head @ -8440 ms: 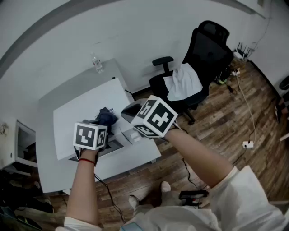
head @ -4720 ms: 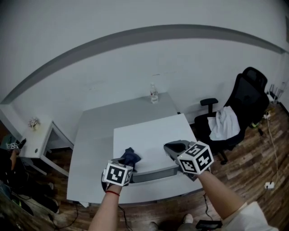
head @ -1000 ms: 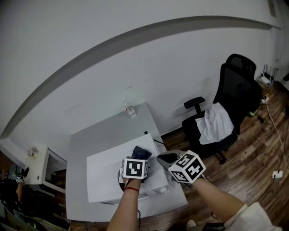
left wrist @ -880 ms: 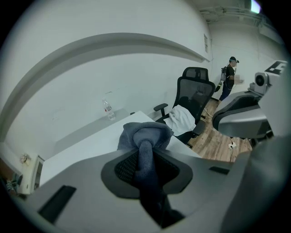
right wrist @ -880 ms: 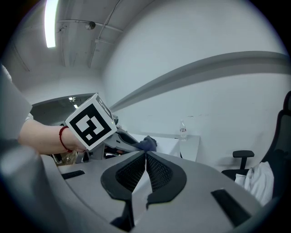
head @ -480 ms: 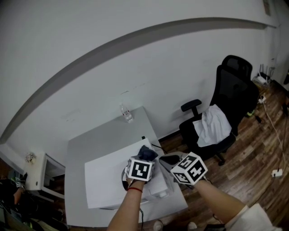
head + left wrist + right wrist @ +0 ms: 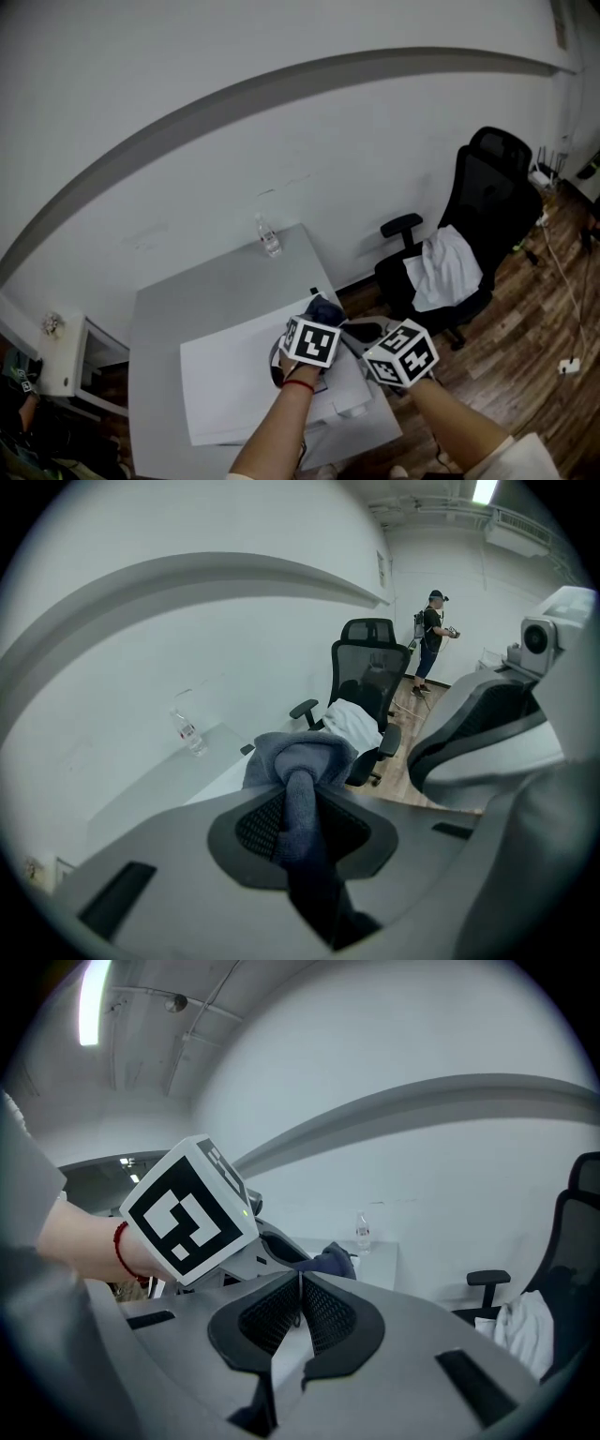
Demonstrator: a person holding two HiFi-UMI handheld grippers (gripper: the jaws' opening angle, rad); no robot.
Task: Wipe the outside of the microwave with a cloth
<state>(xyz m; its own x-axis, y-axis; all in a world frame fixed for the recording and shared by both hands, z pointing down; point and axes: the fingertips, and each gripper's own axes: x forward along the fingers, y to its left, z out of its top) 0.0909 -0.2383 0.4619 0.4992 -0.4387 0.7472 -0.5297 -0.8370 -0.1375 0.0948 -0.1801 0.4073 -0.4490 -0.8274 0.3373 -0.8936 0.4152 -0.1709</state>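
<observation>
Over far right corner of microwave [image 7: 234, 380]: left claw [image 7: 302, 803] clamped on dark cloth [image 7: 298, 754]. Cloth looks soft, light, limp. Pinch at bunched middle, so loose wad ahead wipes. Right claw [image 7: 300, 1288] closed, empty. Microwave on bench [image 7: 169, 300].

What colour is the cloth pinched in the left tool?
Dark greyish blue. The cloth shows best in the left gripper view.

A white wall [image 7: 187, 56] fills twelve o'clock; a black office chair [image 7: 489, 192] stands at three on a wooden floor [image 7: 539, 384]; a grey tabletop [image 7: 183, 300] sits at seven.
</observation>
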